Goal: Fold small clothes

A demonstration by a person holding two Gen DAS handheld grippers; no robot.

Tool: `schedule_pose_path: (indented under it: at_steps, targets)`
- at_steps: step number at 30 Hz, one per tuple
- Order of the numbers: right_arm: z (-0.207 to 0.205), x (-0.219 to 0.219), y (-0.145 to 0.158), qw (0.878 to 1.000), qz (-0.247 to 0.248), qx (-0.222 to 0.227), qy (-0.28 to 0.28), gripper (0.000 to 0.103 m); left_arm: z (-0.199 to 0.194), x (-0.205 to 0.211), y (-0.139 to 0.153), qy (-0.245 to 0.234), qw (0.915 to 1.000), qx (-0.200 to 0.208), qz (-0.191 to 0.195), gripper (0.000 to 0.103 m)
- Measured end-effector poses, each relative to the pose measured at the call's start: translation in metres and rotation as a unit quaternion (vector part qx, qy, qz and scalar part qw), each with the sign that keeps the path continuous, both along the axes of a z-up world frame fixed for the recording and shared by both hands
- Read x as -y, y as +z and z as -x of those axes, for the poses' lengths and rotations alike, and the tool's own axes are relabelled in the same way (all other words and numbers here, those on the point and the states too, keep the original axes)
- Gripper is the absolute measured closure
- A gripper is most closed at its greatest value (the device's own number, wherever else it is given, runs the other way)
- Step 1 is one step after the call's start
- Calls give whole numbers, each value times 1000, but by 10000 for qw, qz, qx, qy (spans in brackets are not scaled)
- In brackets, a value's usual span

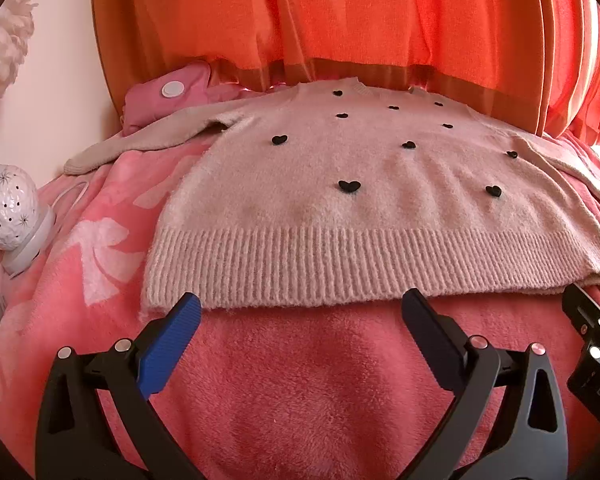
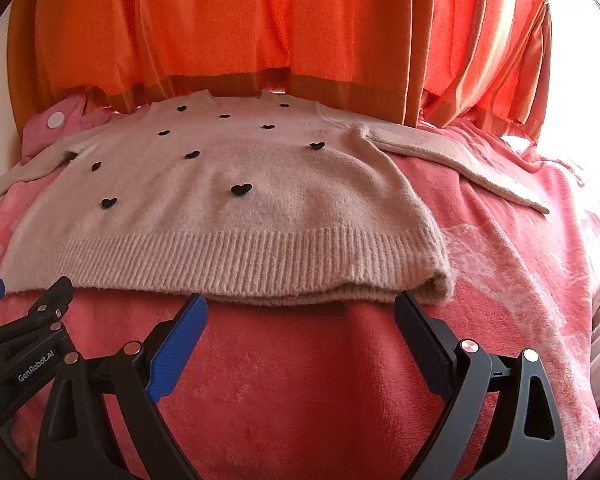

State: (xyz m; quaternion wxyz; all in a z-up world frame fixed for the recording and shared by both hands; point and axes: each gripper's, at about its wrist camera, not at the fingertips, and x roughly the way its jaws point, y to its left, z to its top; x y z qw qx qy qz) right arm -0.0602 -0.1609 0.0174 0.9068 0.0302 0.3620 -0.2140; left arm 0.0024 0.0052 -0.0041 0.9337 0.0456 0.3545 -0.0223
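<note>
A small pale pink knit sweater (image 1: 360,208) with black heart buttons lies flat, front up, on a pink fleece blanket (image 1: 300,380). Its ribbed hem faces me and both sleeves are spread out to the sides. My left gripper (image 1: 302,304) is open and empty, its fingertips right at the hem's left half. My right gripper (image 2: 300,304) is open and empty, its fingertips at the hem's right half, near the sweater's (image 2: 236,216) right corner. The right gripper's edge shows in the left wrist view (image 1: 592,344), and the left gripper's edge shows in the right wrist view (image 2: 24,332).
Orange curtains (image 1: 340,12) hang just behind the sweater. A white ceramic ornament (image 1: 8,212) stands at the blanket's left edge. A pink padded item with a white disc (image 1: 172,92) lies behind the left sleeve. Bright window light shows at the far right (image 2: 580,80).
</note>
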Motion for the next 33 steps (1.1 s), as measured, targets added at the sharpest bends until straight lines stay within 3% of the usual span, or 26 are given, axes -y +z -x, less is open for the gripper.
schedule_pose_path:
  at_steps: [33]
  targets:
    - [0,0,-1,10000,9,-14,-1,11,3,8,-2,-55,10000,19,-20,5]
